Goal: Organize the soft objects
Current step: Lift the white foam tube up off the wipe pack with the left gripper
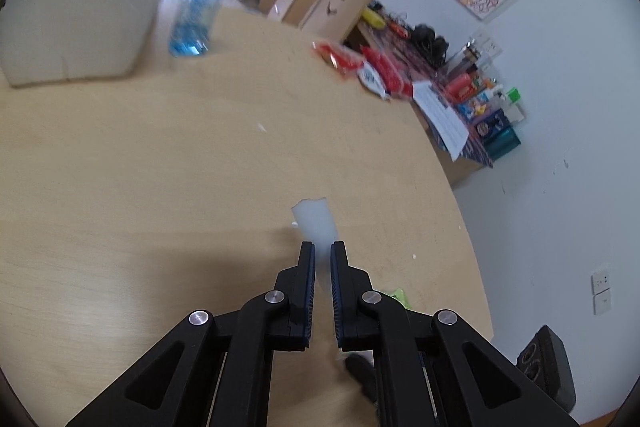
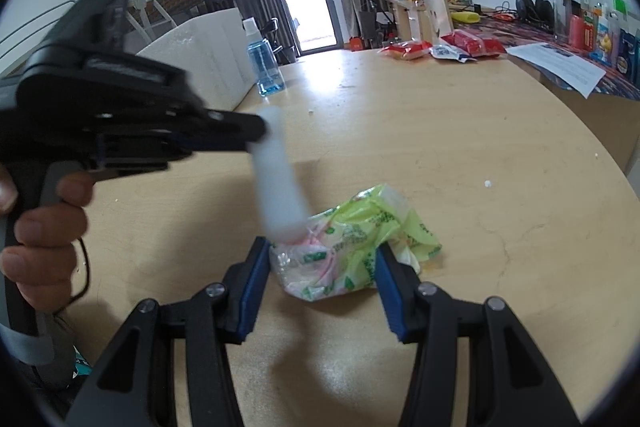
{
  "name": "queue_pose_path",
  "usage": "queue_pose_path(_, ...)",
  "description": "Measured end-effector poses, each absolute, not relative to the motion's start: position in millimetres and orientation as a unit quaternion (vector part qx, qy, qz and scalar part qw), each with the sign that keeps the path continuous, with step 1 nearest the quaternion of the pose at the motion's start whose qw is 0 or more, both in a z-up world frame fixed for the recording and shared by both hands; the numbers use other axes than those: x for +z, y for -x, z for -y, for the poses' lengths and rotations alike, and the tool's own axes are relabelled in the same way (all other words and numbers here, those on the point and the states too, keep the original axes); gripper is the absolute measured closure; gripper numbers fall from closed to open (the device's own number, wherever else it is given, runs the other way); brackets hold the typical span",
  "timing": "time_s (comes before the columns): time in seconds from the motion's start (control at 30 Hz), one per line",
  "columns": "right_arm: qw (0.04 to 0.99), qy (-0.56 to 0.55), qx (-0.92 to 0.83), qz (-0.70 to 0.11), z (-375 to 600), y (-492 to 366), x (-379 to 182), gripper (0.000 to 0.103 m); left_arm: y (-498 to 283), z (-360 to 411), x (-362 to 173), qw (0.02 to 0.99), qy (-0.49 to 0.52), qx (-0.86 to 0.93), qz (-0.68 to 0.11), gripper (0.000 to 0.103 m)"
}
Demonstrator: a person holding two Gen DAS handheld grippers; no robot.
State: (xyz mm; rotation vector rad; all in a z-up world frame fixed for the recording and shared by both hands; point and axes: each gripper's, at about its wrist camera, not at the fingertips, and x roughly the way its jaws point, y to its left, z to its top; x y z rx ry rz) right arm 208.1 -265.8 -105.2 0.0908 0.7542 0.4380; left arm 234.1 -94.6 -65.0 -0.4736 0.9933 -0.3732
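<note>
The left gripper [image 1: 322, 247] has its jaws pressed nearly together on a thin white tissue [image 1: 314, 221], which sticks out past the fingertips above the round wooden table [image 1: 160, 147]. Only the right wrist view shows the rest of that sheet: the tissue [image 2: 280, 179] hangs blurred from the left gripper [image 2: 260, 125] down to the mouth of a yellow-green tissue pack [image 2: 352, 243], and it appears to be still joined to the pack, though the blur makes this uncertain. That view also shows the hand [image 2: 44, 227] around the left gripper's handle. The right gripper [image 2: 320, 259] has its jaws spread to the pack's width, the blue pads [image 2: 256, 279] squeezing its sides against the tabletop. The left wrist view catches only a green sliver of the pack [image 1: 400, 297] beside its right finger. Red snack bags [image 2: 408, 49] and a blue bottle [image 2: 266, 71] stand well apart at the far edge.
</note>
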Motion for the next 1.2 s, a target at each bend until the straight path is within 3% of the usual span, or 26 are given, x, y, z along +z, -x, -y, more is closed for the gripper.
queue_pose_path(0.53, 0.908, -0.014, 0.195, -0.371, 250.2, -206.1, -99.8, 0.042, -178.2, 23.5, -36.9, 0.909, 0.118, -0.12, -0.382, 0.096)
queue_pose_path(0.7, 0.909, -0.008, 0.186, -0.372, 246.1, -205.4, -97.5, 0.036, -165.6, 6.7, -43.1, 0.912, 0.091, -0.115, -0.383, 0.096)
queue_pose_path(0.97, 0.91, -0.001, 0.182, -0.372, 239.3, -205.9, -93.7, 0.035, -174.7, 1.6, -56.6, 0.913, 0.074, -0.107, -0.386, 0.095)
queue_pose_path(1.1, 0.911, 0.001, 0.179, -0.373, 237.8, -207.8, -93.3, 0.035, -185.5, -13.3, -67.4, 0.907, 0.091, -0.084, -0.403, 0.085)
queue_pose_path(1.17, 0.91, 0.002, 0.178, -0.373, 238.2, -207.7, -93.9, 0.035, -189.6, -16.7, -70.7, 0.902, 0.101, -0.084, -0.411, 0.064)
queue_pose_path(1.2, 0.91, 0.002, 0.177, -0.374, 238.6, -207.6, -94.1, 0.035, -189.8, -17.9, -71.3, 0.901, 0.105, -0.084, -0.413, 0.058)
